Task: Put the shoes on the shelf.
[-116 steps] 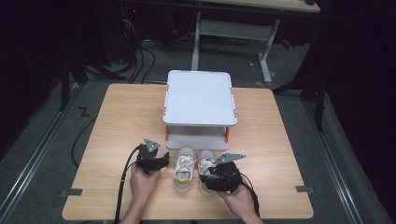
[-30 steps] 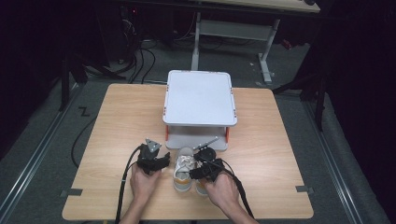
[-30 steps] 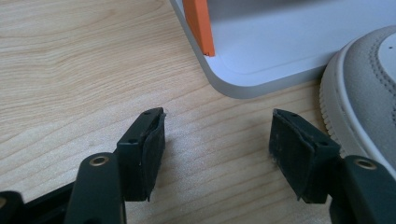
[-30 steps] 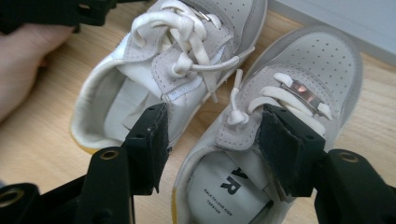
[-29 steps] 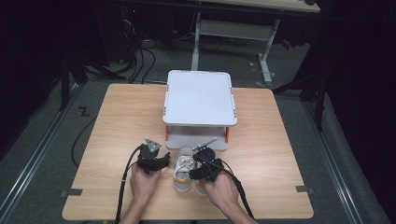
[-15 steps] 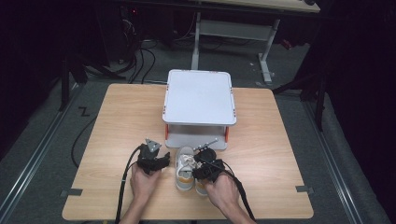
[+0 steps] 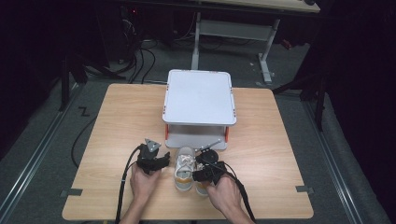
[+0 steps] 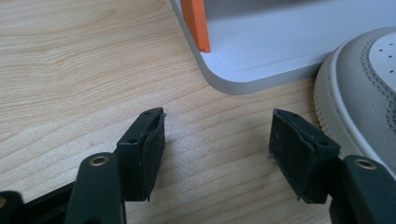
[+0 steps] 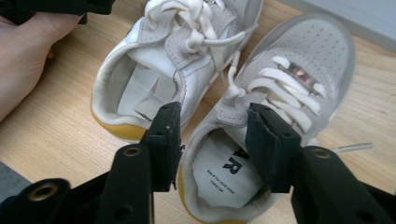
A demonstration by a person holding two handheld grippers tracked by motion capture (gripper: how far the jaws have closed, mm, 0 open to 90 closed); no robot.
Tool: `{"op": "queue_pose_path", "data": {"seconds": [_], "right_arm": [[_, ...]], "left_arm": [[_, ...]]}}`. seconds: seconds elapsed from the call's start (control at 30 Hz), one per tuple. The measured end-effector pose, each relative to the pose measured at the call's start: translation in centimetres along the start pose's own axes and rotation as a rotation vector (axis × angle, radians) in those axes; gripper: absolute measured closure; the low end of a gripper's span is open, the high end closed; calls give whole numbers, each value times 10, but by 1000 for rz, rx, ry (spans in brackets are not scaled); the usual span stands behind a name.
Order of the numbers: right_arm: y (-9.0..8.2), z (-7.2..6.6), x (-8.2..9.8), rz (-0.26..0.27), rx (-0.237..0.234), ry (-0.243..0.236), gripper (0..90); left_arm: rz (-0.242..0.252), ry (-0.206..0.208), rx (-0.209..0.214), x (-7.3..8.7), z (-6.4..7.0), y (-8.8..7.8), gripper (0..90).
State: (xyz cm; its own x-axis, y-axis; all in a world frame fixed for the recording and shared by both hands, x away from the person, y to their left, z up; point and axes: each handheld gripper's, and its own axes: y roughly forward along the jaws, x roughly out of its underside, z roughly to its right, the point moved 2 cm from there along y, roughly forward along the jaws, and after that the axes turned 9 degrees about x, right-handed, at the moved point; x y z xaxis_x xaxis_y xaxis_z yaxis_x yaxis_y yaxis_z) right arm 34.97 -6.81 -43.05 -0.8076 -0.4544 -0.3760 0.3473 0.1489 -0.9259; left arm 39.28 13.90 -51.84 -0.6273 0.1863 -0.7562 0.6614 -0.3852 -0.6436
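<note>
A pair of white and grey sneakers with yellow heels stands toes-forward in front of a white shelf [image 7: 198, 95]. The left shoe [image 7: 184, 169] [image 9: 154, 70] lies between my two hands. My right gripper [image 7: 203, 169] [image 9: 212, 122] hovers open over the right shoe [image 7: 201, 188] [image 9: 299, 60]. Its jaws straddle the inner side of that shoe's collar, one between the shoes and one over the opening. My left gripper [image 7: 162, 161] [image 8: 217, 126] is open above bare wood, just left of the left shoe's toe [image 8: 359, 88].
The shelf has a white base [image 8: 280, 51] with orange posts [image 8: 196, 23] and stands mid-table, just beyond the shoes. The wooden table [image 7: 116, 121] has room on both sides of the shelf. Cables trail from both grippers toward the near edge.
Since the earliest frame my right gripper has moved left and onto the right shoe. Over the last second it has barely shifted. The left gripper has stayed put.
</note>
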Motion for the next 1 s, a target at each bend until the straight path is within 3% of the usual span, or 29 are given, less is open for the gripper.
{"op": "queue_pose_path", "data": {"seconds": [0.1, 0.27, 0.37, 0.5, 0.63, 0.73, 0.9, 1.0], "right_arm": [[1, -1, -3, -21, -29, 21, 441], [-2, 2, 1, -50, -47, 37, 487], [1, 2, 3, -43, -38, 31, 483], [2, -2, -7, -25, -29, 60, 411], [9, -4, -8, -39, 10, 45, 409], [11, -5, -12, -50, 21, 78, 422], [21, -11, -16, -69, 102, 48, 465], [24, -15, -14, -65, 162, 15, 564]], "left_arm": [[0, -1, 0, 0, 0, 0, 363], [1, -6, 2, 0, 0, 0, 363], [1, -7, 2, 0, 0, 0, 363], [0, -8, 1, 0, 0, 0, 363], [-1, -6, 0, 0, 0, 0, 363], [1, -7, 2, 0, 0, 0, 363], [3, -11, 2, 0, 0, 0, 363], [-2, -10, 1, 0, 0, 0, 363]]}}
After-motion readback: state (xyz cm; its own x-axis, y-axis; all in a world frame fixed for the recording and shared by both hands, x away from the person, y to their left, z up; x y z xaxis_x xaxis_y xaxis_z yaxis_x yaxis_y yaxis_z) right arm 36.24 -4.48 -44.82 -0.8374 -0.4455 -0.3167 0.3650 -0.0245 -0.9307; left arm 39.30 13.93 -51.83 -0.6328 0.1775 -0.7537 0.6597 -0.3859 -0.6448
